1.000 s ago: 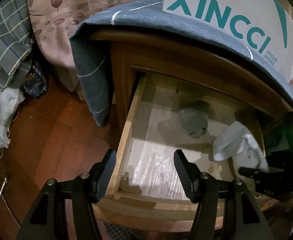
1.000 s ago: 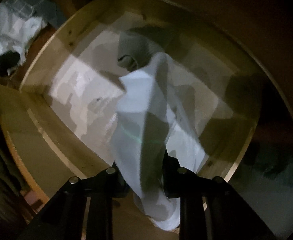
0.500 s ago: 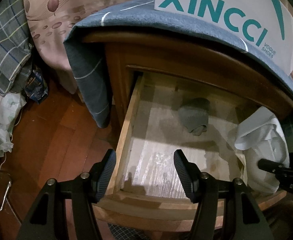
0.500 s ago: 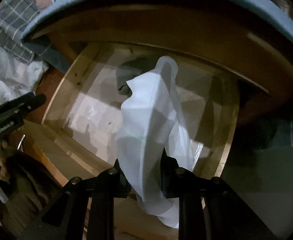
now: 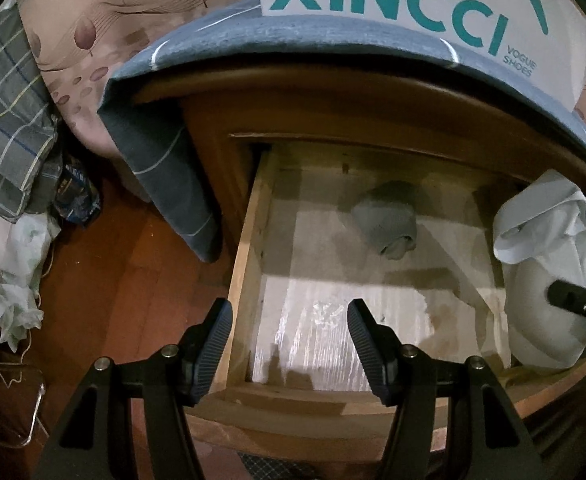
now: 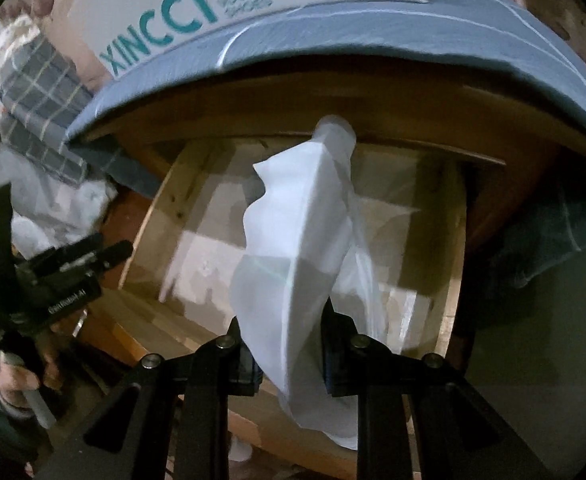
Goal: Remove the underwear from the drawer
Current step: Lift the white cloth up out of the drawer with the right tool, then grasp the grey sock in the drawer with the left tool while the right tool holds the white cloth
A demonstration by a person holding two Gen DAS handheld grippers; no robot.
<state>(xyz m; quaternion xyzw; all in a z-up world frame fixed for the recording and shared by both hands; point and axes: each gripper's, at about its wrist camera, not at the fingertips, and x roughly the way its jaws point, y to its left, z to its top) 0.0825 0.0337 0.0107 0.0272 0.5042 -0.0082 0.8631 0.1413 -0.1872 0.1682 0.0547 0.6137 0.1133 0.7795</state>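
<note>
we see our right hand-held gripper (image 6: 287, 344) clamped on a piece of white underwear (image 6: 301, 240), the fabric pinched between its two black fingers and hanging bunched in front of the camera, above the open wooden drawer (image 6: 153, 216). in the left wrist view the same white underwear (image 5: 549, 264) shows at the right edge, over the drawer's right side, with the dark tip of the right hand-held gripper (image 5: 573, 302) poking into it. our left hand-held gripper (image 5: 289, 340) has its jaws standing apart with nothing between them, over the drawer's front left corner; one finger lies over the floor side of the drawer wall, the other over the pale lining. a rolled grey garment (image 5: 389, 222) lies on the drawer bottom toward the back, well apart from the white piece. the drawer (image 5: 245, 264) is pulled out of a wooden nightstand (image 5: 333, 108) whose top is covered by a blue cloth (image 5: 165, 168) that hangs down its left side. a white box printed "xincci" (image 5: 393, 4) rests on that cloth. to the left we see a reddish wooden floor (image 5: 125, 280).
</note>
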